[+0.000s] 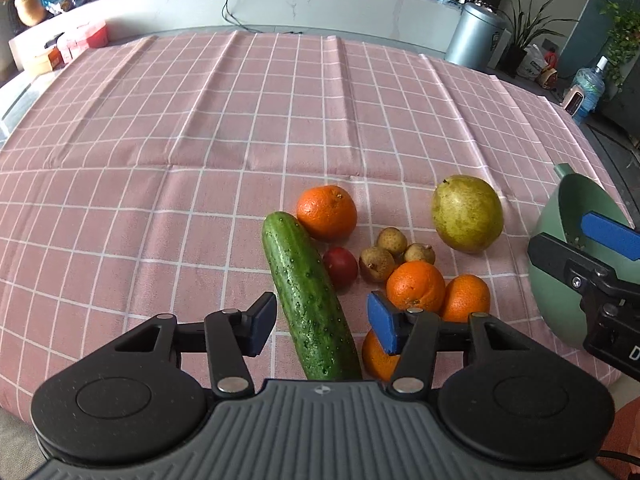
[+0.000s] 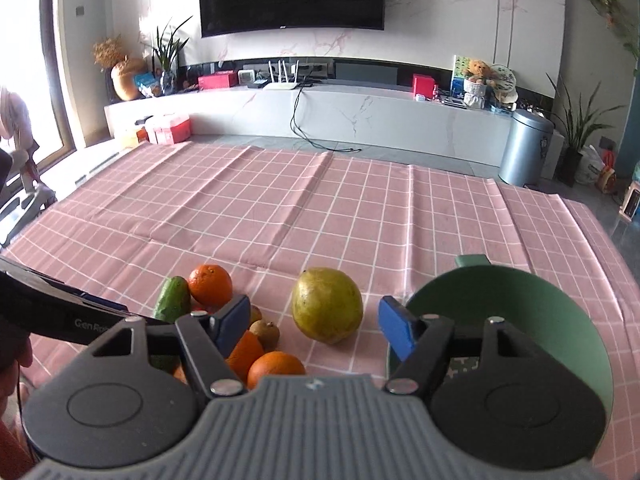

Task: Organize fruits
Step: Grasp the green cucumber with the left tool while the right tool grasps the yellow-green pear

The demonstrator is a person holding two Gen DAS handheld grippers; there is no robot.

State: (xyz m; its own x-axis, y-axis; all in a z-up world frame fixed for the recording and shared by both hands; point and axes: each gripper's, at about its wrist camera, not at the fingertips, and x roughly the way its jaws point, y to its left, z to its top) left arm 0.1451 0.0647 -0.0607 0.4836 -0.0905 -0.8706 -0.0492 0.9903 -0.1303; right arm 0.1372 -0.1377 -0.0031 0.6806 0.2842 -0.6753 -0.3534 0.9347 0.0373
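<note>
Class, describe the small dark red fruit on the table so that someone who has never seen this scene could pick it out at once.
Start at the pink checked tablecloth and find the pile of produce near its front edge. The long green cucumber lies along the pile's left side, and the red fruit sits against it, just below the farthest orange. It is the only dark red piece, smaller than the oranges and smoother than the brown longans beside it.

Left gripper (image 1: 322,326): black linkage arms, silver rivets, blue rectangular pads, ribbed grey housing with round black side discs. Right gripper (image 2: 316,328): same build. White "Gen" lettering visible on left gripper's black body.
</note>
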